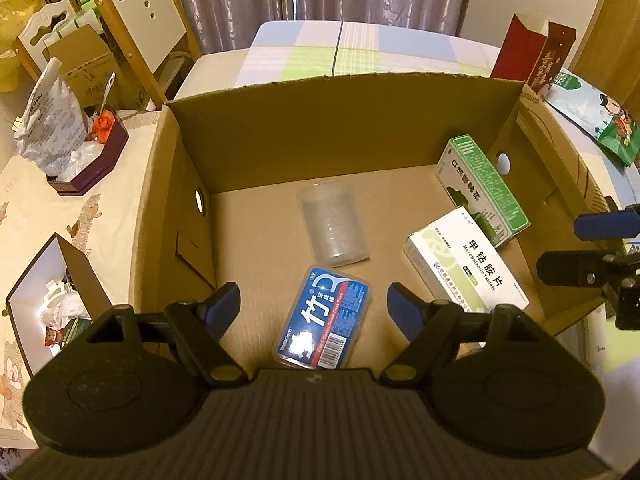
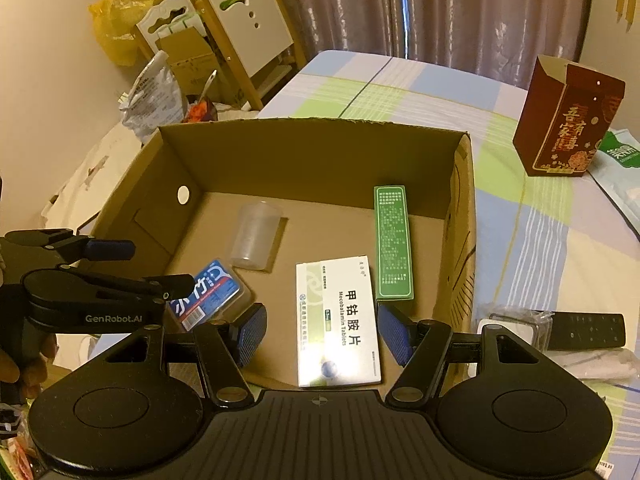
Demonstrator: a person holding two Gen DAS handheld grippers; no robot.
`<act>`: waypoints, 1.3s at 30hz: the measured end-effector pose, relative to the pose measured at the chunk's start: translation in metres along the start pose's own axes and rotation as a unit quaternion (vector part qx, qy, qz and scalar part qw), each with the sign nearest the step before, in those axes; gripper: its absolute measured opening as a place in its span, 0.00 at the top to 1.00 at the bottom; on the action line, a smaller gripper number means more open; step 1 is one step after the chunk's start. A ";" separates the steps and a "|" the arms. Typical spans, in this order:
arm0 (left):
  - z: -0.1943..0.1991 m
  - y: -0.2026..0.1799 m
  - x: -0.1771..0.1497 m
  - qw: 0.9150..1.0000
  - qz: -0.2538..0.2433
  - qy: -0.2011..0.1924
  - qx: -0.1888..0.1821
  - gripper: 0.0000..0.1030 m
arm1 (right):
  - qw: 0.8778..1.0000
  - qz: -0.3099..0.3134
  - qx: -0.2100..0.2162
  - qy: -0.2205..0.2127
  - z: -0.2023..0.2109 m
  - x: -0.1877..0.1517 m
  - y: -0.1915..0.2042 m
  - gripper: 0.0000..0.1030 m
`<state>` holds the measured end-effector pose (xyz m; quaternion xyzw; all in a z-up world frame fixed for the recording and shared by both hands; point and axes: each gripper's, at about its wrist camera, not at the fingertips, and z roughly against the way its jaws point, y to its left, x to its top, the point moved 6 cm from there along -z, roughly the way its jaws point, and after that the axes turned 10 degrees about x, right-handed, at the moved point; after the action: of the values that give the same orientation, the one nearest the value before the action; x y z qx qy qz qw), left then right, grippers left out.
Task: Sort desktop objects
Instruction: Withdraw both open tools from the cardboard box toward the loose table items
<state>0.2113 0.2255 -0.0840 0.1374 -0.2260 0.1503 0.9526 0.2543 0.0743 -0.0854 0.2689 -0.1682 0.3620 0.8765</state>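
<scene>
Floss case point(image 1: 322, 319) between spread left gripper point(image 1: 314, 304) jaws, inside cardboard box point(image 1: 344, 128).

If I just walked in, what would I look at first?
Probably the big open cardboard box in the middle, with a blue floss case, a clear plastic cup on its side, and a white pill box beside a green box. Both grippers hang open over it: left gripper, right gripper.

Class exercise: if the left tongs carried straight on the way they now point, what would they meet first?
Probably the blue floss-pick case, lying flat on the cardboard box floor directly between the open left tongs. The clear plastic cup lies on its side beyond it. Depth is uncertain.
</scene>
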 end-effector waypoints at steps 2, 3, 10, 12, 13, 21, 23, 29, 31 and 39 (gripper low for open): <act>0.005 0.000 -0.001 1.000 0.000 -0.004 0.001 0.24 | 1.000 0.000 0.000 -0.002 0.003 -0.002 0.001 0.37; 0.007 -0.001 -0.002 1.000 0.000 -0.006 0.001 0.24 | 1.000 0.000 0.000 -0.003 0.005 -0.003 0.001 0.37; 0.023 -0.002 -0.007 1.000 -0.001 -0.019 0.005 0.23 | 1.000 0.002 0.000 -0.011 0.015 -0.010 0.006 0.37; 0.028 -0.002 -0.009 1.000 -0.002 -0.024 0.007 0.23 | 1.000 0.004 0.000 -0.014 0.019 -0.012 0.007 0.37; 0.031 -0.002 -0.010 1.000 -0.003 -0.027 0.009 0.23 | 1.000 0.004 0.000 -0.016 0.021 -0.014 0.007 0.37; 0.062 -0.006 -0.017 0.998 -0.007 -0.057 0.027 0.19 | 0.999 0.011 0.003 -0.033 0.041 -0.022 0.012 0.37; 0.069 -0.007 -0.019 0.998 -0.006 -0.061 0.031 0.18 | 0.999 0.014 0.005 -0.034 0.045 -0.024 0.013 0.37; 0.088 -0.012 -0.027 0.997 -0.004 -0.071 0.041 0.15 | 0.999 0.023 0.009 -0.043 0.060 -0.031 0.014 0.37; 0.093 -0.015 -0.030 0.996 -0.003 -0.073 0.043 0.15 | 0.999 0.024 0.012 -0.046 0.065 -0.035 0.013 0.37; 0.113 -0.029 -0.043 0.996 -0.001 -0.079 0.044 0.14 | 0.997 0.010 0.029 -0.066 0.092 -0.050 0.000 0.37</act>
<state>0.1404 0.1514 -0.0126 0.1914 -0.2936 0.1474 0.9249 0.2113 -0.0072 -0.0367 0.3161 -0.2174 0.3572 0.8516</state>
